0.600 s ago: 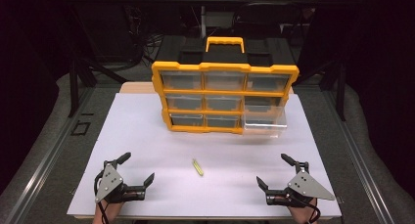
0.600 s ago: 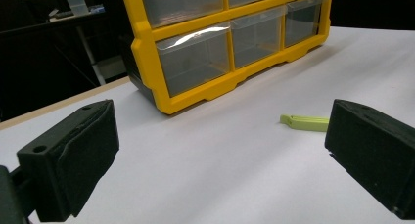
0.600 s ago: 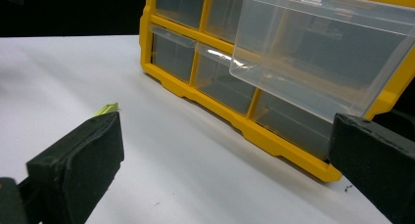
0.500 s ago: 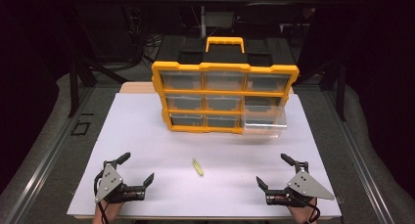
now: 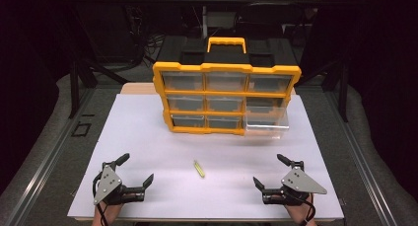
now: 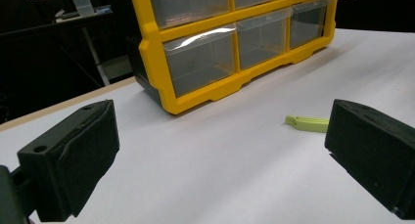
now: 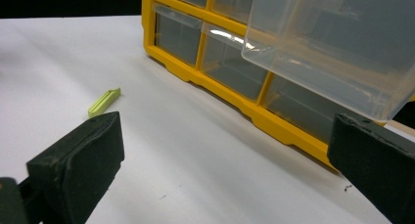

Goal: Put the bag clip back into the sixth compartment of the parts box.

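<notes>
A yellow organizer [image 5: 226, 97] with clear drawers stands at the back of the white table [image 5: 148, 137]. Its lower right drawer [image 5: 266, 121] is pulled out toward me. A small lime-green stick [image 5: 198, 169] lies flat on the table between the grippers. My left gripper [image 5: 135, 171] rests open near the front left edge, nothing between its jaws. My right gripper [image 5: 270, 171] rests open near the front right edge, also holding nothing. The left gripper view shows the stick [image 6: 307, 122] ahead on the right and the organizer [image 6: 230, 43] beyond. The right gripper view shows the stick [image 7: 104, 102] on the left and the open drawer [image 7: 333, 43] overhead.
A black-and-yellow handle [image 5: 226, 43] tops the organizer. Dark cables and stands [image 5: 143, 33] sit behind the table. A metal rail [image 5: 44, 152] runs along the left side, another [image 5: 365, 152] along the right.
</notes>
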